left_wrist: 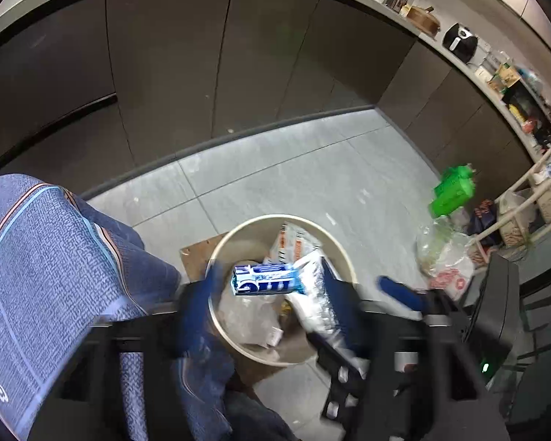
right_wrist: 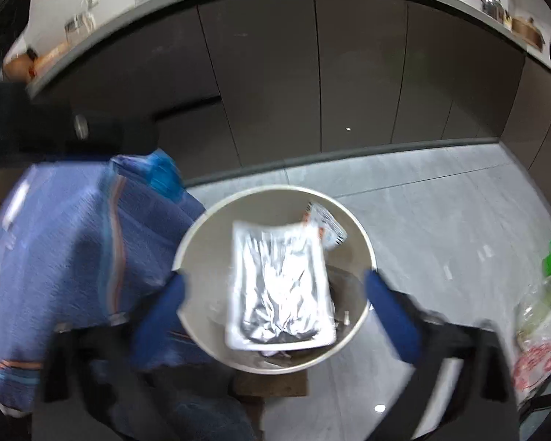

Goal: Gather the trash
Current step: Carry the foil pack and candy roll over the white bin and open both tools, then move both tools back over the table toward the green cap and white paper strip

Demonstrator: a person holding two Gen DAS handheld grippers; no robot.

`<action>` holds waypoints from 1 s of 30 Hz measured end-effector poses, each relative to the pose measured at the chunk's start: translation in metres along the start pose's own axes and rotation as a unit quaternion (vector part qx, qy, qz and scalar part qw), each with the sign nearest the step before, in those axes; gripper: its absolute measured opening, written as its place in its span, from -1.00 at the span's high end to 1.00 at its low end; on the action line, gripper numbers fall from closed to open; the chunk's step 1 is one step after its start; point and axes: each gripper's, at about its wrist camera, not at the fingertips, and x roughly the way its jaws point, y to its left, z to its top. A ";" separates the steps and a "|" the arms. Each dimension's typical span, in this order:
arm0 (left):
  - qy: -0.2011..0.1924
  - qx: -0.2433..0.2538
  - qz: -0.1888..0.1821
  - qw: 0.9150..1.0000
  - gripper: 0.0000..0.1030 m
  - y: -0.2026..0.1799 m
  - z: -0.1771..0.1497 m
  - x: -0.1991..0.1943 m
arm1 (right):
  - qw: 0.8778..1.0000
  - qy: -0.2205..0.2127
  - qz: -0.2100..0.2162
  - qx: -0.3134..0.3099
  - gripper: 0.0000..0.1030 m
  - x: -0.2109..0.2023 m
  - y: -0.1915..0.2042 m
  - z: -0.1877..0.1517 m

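Observation:
A round white trash bin (left_wrist: 343, 253) stands on the floor and holds wrappers. In the left wrist view my left gripper (left_wrist: 301, 286) is open above the bin, and a blue-and-white box (left_wrist: 266, 278) hangs free between its fingers over the bin. My right gripper shows there at the bin's right side with a silver foil pouch (left_wrist: 314, 294) beside its finger. In the right wrist view my right gripper (right_wrist: 275, 297) is open over the bin (right_wrist: 202, 228). The silver pouch (right_wrist: 281, 286) lies between the fingers, touching neither. An orange-and-white wrapper (right_wrist: 325, 222) lies behind it.
A person's blue-clad leg (left_wrist: 55, 264) is left of the bin. Dark cabinets (left_wrist: 202, 62) run under a white counter. A green bag (left_wrist: 452, 191), plastic bags (left_wrist: 444, 257) and a white rack (left_wrist: 532, 198) stand at the right. Cardboard (left_wrist: 198, 253) lies under the bin.

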 end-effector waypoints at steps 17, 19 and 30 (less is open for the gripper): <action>-0.042 -0.015 0.043 0.998 -0.83 0.007 -0.009 -0.022 | 1.000 0.000 0.000 -0.010 -0.93 -0.032 -0.006 -0.014; -0.051 -0.014 0.047 0.998 -0.83 0.007 -0.010 -0.034 | 1.000 -0.011 0.004 -0.012 -0.93 -0.041 -0.002 -0.010; -0.078 -0.062 0.073 0.992 -0.83 0.033 -0.034 -0.109 | 0.997 -0.064 0.050 -0.016 -0.93 -0.098 0.029 0.010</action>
